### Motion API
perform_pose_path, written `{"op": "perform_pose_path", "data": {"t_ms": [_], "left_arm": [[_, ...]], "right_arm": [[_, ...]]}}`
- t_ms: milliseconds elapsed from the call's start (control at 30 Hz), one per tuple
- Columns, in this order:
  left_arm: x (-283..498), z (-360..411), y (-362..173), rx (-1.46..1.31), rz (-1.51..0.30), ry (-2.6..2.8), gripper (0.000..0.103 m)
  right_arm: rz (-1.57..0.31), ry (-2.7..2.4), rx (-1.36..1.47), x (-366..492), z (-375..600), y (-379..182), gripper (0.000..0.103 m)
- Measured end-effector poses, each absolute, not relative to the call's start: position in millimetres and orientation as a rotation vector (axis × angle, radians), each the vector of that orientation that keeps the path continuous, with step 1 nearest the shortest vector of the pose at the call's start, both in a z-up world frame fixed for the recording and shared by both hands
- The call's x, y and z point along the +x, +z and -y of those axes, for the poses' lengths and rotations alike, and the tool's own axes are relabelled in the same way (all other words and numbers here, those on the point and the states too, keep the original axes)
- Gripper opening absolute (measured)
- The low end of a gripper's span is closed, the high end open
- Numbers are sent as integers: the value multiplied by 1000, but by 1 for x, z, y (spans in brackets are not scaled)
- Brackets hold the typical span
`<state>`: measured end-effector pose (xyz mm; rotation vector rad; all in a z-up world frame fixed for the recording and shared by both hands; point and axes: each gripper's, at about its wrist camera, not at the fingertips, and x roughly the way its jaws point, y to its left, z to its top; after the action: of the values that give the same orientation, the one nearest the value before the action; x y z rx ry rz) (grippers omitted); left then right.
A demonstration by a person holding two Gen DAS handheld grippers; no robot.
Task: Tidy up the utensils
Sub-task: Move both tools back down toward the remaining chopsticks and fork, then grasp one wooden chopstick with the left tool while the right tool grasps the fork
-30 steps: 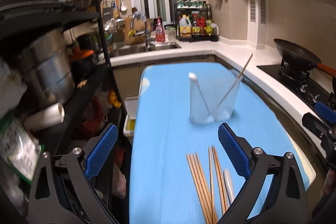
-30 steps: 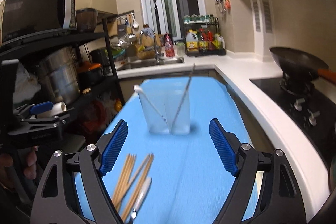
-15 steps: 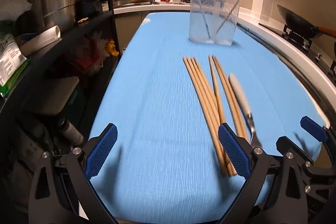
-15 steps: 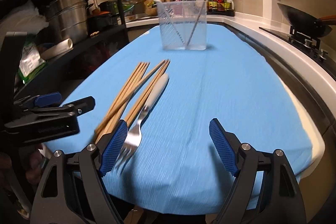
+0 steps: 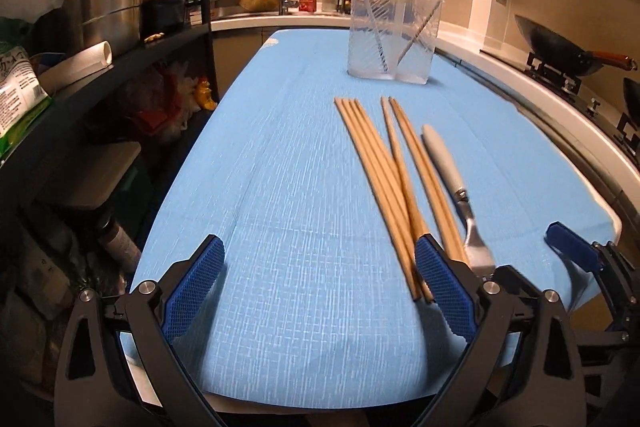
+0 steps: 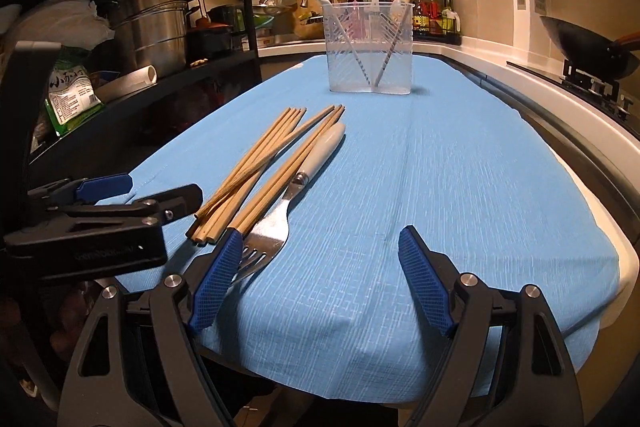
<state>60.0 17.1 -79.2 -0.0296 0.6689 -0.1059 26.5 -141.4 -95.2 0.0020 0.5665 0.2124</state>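
Observation:
Several wooden chopsticks (image 5: pixel 384 167) lie in a loose bundle on the blue cloth (image 5: pixel 280 187), with a white-handled fork (image 5: pixel 450 179) beside them on the right. A clear plastic holder (image 5: pixel 394 37) stands at the far end with a chopstick and a white-handled utensil in it. My left gripper (image 5: pixel 320 291) is open and empty, low at the near edge, its right finger by the chopstick ends. My right gripper (image 6: pixel 320 283) is open and empty, its left finger beside the fork (image 6: pixel 280 211) tines. The chopsticks (image 6: pixel 264 163) and the holder (image 6: pixel 370 47) also show in the right wrist view.
A black shelf rack (image 5: pixel 120 39) with steel pots stands along the left. A white counter with a gas hob and a black wok (image 5: pixel 560 47) runs along the right. The sink and bottles are at the back.
Both grippers have dropped from above the holder to low at the near edge of the cloth and drawn back. The utensils have not moved.

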Motion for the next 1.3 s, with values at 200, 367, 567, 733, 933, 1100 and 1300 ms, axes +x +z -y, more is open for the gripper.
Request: {"op": "perform_pose_path", "data": {"t_ms": [200, 367, 567, 733, 933, 1100, 1300], "left_arm": [[54, -4, -81, -4, -687, -200, 86], [56, -3, -85, -27, -712, -212, 76], [59, -6, -82, -37, -714, -223, 71], [62, -3, -84, -27, -726, -239, 63], [66, -2, -82, -29, -729, -245, 43], [69, -8, -81, -37, -723, -225, 36], [69, -14, -78, -39, -718, -217, 36]], "right_arm": [[-561, 247, -27, 20, 136, -97, 79], [-552, 262, -12, 18, 134, -94, 79], [-558, 310, -14, 16, 127, -94, 79], [-566, 303, -16, 17, 126, -96, 79], [-578, 197, -29, 27, 138, -98, 77], [-590, 108, -12, 35, 157, -98, 76], [-578, 196, 29, 30, 151, -91, 76]]}}
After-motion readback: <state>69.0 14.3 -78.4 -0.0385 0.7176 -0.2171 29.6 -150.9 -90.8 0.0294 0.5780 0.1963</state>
